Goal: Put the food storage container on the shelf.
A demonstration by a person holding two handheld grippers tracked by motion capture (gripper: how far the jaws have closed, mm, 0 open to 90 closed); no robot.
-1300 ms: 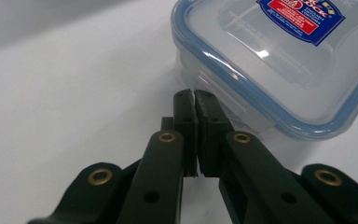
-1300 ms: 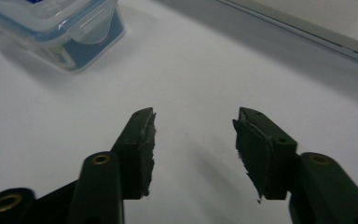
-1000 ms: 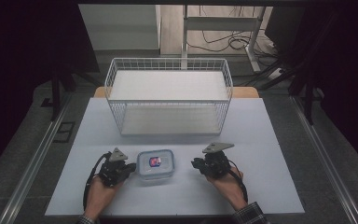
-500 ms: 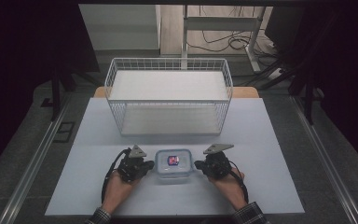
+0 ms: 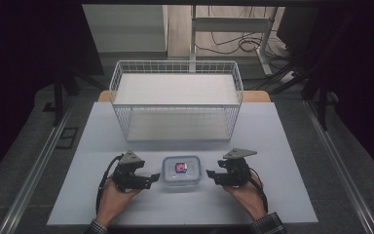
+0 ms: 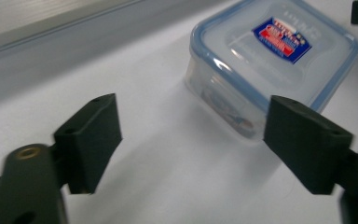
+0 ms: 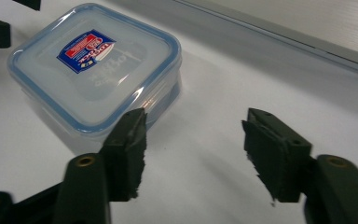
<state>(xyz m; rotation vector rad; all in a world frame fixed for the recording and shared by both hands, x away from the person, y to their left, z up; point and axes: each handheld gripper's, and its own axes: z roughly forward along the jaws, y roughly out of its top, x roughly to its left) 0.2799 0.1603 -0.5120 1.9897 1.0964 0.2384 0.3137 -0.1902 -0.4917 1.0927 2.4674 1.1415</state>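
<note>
A small, square food container [image 5: 180, 170] of clear plastic with rounded corners sits on the pale, matte bench [image 5: 282, 146] near its front edge, midway between the two grippers; its translucent lid [image 7: 95, 60] has a blue-tinted rim and a red-and-blue label [image 6: 282, 39] in the middle. The left gripper [image 5: 151, 178] lies just beside the container's left side, its black, blocky fingers [image 6: 91, 140] spread wide with bare bench between them and one pad close to the container's near corner; whether it touches cannot be told. The right gripper [image 5: 211, 174] lies just beside the container's right side, its fingers [image 7: 128, 149] also spread wide, one with a ragged, chipped edge close against the container wall, the other over open bench. Each hand [image 5: 114, 202] comes in low from the front edge, wrapped around its gripper and angled inward toward the container. Behind, well apart from the container, stands a white wire basket [image 5: 175, 122], rectangular and open-topped, with a flat white floor. Open bench lies between basket and container and out to either side.
</note>
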